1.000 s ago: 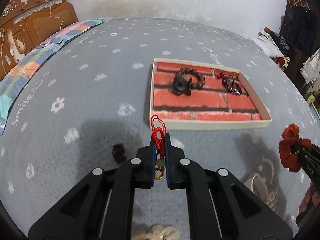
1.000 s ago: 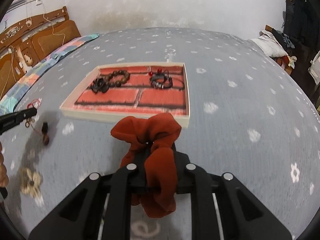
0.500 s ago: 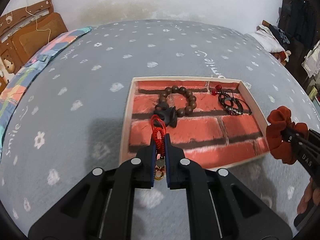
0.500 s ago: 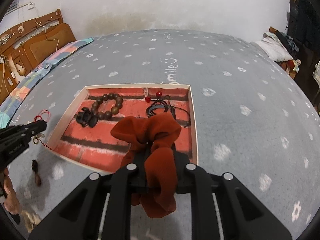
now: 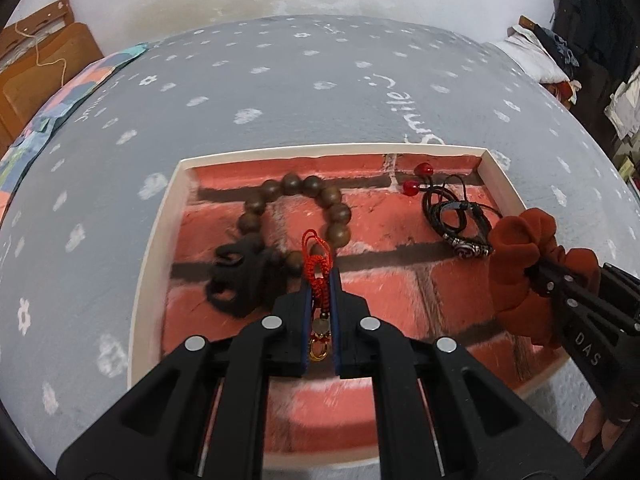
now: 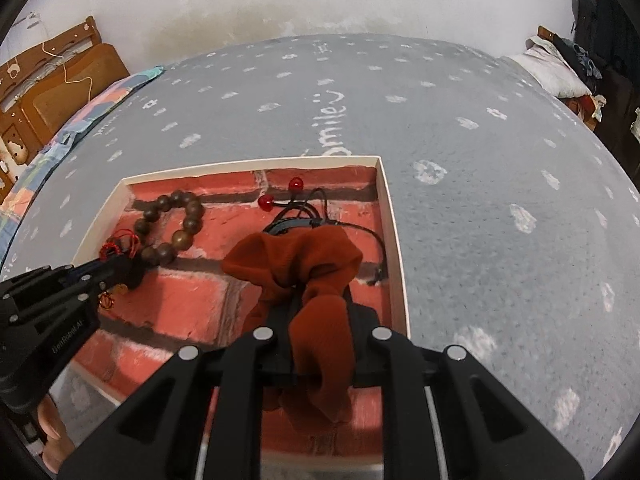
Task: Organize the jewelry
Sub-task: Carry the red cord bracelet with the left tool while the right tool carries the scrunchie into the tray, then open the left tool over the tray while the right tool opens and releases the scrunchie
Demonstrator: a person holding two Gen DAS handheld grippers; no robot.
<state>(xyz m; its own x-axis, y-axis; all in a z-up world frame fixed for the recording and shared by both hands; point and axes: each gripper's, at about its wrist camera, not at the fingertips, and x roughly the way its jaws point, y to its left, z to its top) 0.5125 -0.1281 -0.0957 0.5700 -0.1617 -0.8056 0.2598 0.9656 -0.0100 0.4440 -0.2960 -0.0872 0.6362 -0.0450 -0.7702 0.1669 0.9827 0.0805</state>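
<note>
Over the tray (image 5: 160, 216) on a grey bedspread (image 5: 280, 80), the left gripper (image 5: 321, 280) clamps a red charm (image 5: 318, 264); the right gripper (image 6: 320, 292) clamps a rust scrunchie (image 6: 296, 256).

Left matte-black two-finger plastic gripper (image 5: 321, 276): blue pad strips inside, round silver screw heads, white "GenRobot.AI" lettering. Right matte-black two-finger plastic gripper (image 6: 320, 300): same screws, white "DAS" marking on its side.

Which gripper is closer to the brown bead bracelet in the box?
The left gripper. Its fingers, holding a red cord charm, sit right beside the wooden bead bracelet. The right gripper, holding a rust scrunchie, is further off, by the black cord bracelet.
</note>
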